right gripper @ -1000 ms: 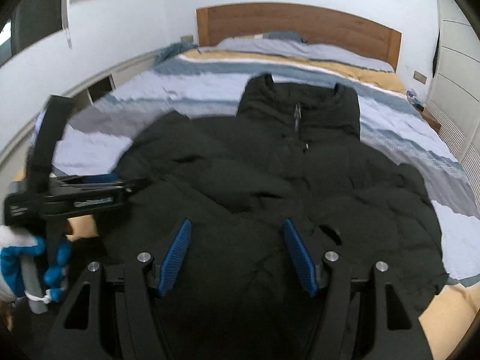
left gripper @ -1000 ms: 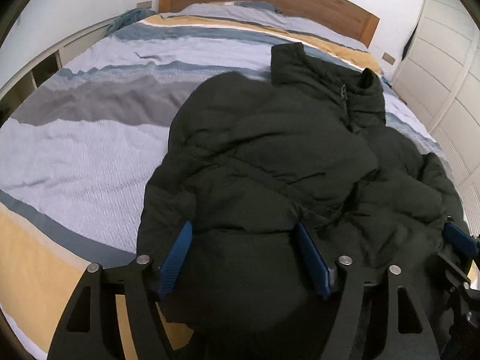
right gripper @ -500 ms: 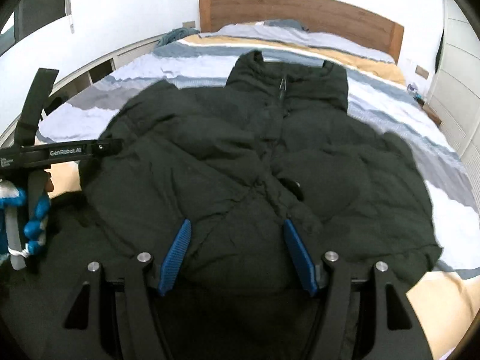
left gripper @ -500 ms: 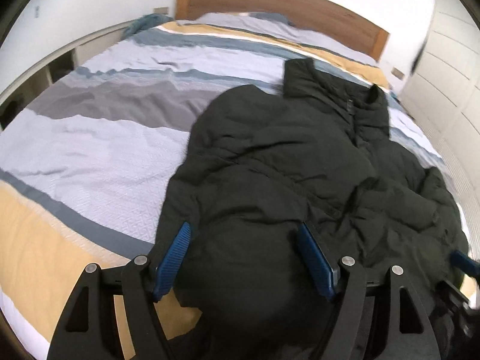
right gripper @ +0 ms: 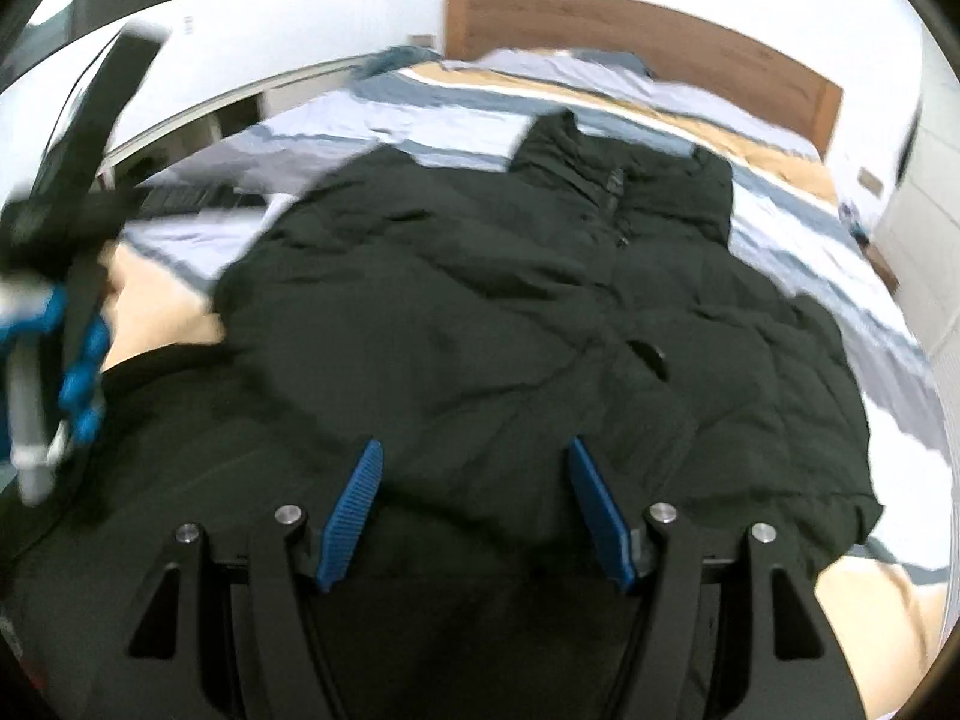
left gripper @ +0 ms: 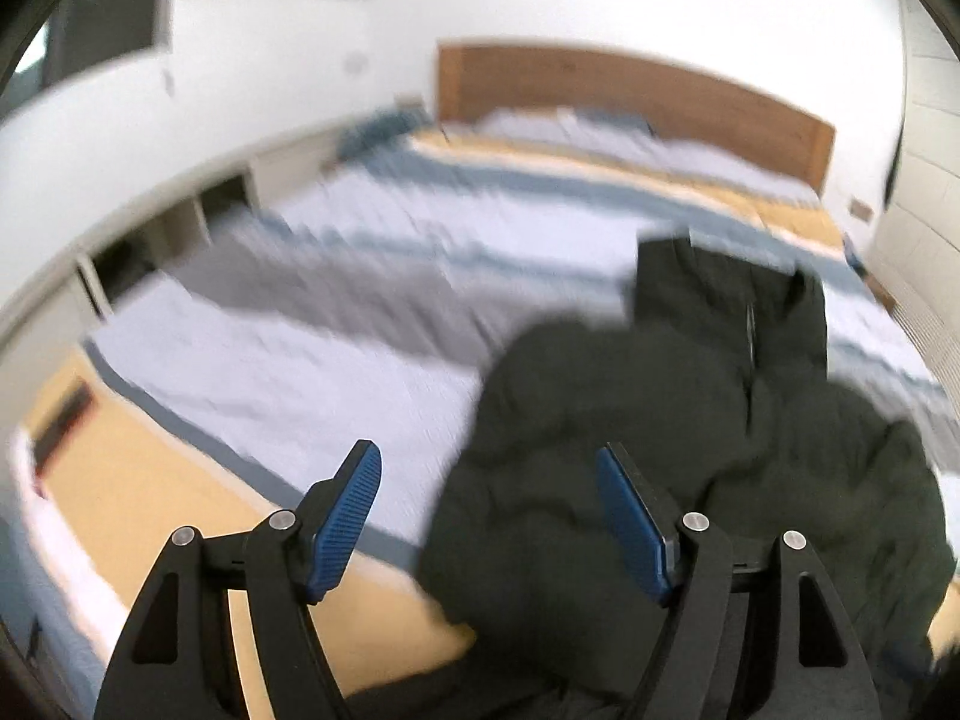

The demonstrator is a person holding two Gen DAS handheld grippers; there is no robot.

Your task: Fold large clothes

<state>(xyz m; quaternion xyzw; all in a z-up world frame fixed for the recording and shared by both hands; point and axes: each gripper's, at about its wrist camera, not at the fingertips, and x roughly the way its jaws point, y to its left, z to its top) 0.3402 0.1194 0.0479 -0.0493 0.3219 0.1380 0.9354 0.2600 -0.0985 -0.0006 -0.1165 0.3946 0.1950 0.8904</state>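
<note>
motion blur smears the bed (left gripper: 312,360); jacket (right gripper: 480,300) hem cut off.

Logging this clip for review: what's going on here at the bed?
A person holds a two-finger tool in each hand over a dark puffer jacket spread front-up on a striped bed, collar toward the wooden headboard. The left tool and the right tool are both open and grip nothing. No fold shows yet.

The jacket (right gripper: 480,300) is dark, matt, quilted puffy cloth with a zip at the collar. The bedcover (left gripper: 312,360) is soft striped cloth, lightly creased. The headboard (right gripper: 648,30) is smooth brown wood. Ribbed blue pads (right gripper: 354,507) line matt black gripper fingers with shiny metal rivets.
</note>
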